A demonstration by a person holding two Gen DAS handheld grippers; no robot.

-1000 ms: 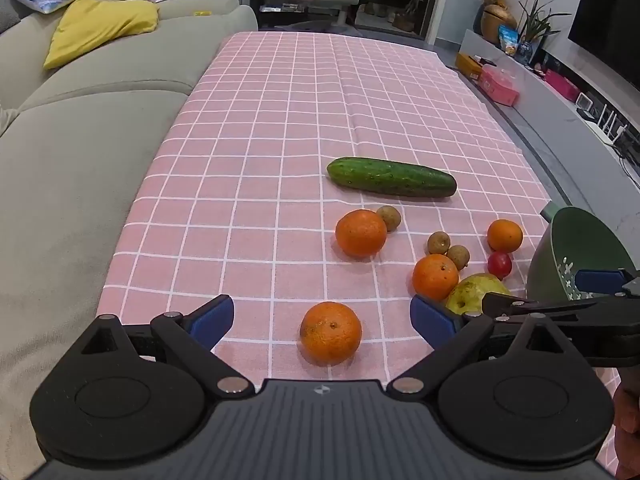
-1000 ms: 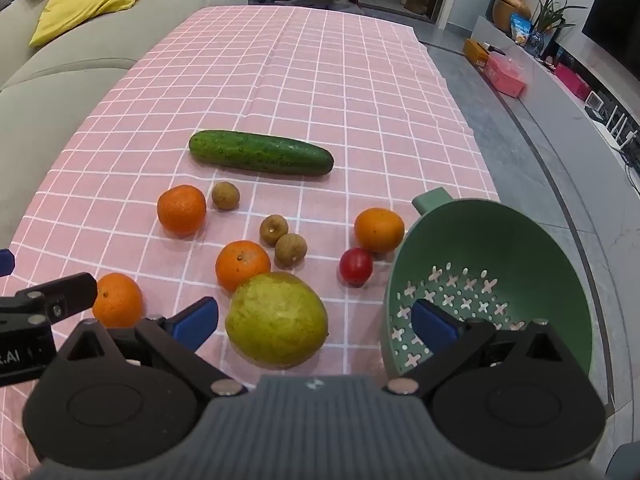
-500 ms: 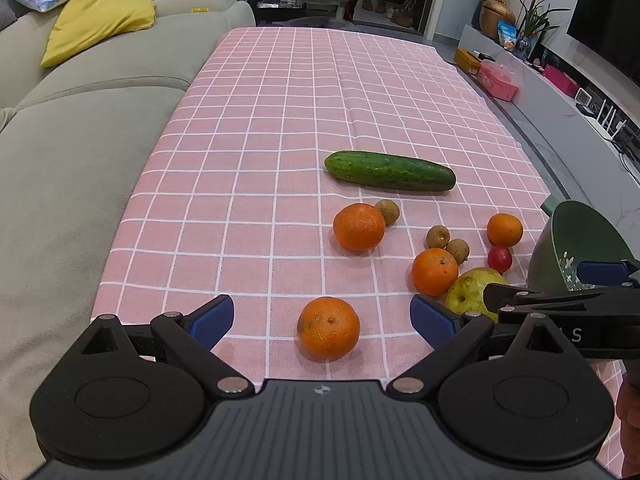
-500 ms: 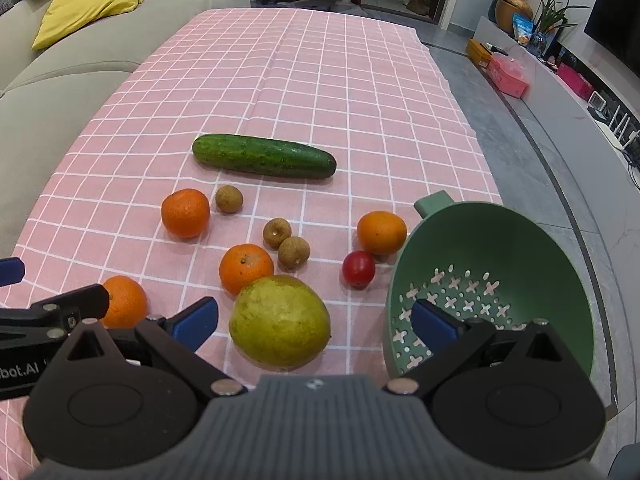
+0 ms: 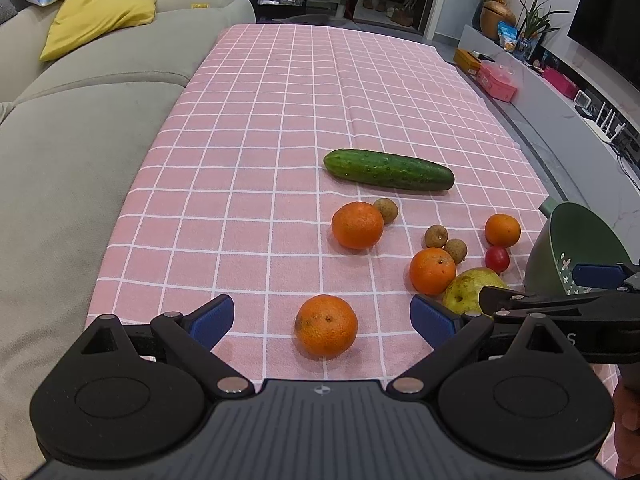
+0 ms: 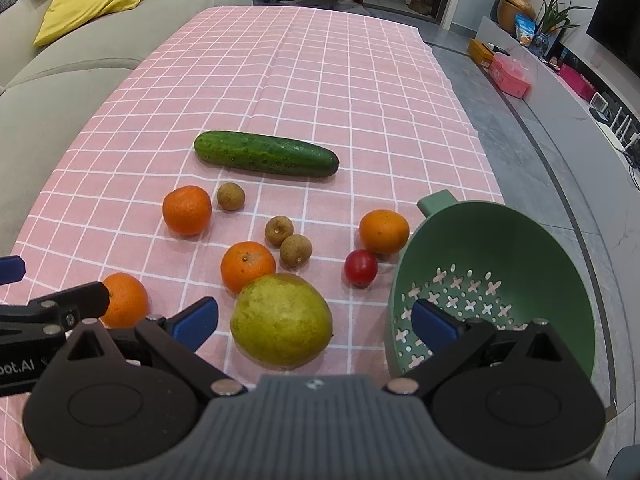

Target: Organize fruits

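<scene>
Pink checked tablecloth [image 5: 280,120] fills my view, both tongs spread apart and empty: my left gripper [image 5: 322,314] frames the nearest orange [image 5: 326,325], my right gripper [image 6: 314,318] frames the yellow-green pear [image 6: 281,320] beside the green colander [image 6: 520,240], with the cucumber [image 6: 266,153] farther off

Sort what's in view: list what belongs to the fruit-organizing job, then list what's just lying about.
Job: four oranges, nearest one; large yellow-green fruit; three small brown fruits, one; small red fruit; green colander, empty; left gripper and right gripper, both open.

Lying about: cucumber; yellow cushion; sofa.
</scene>
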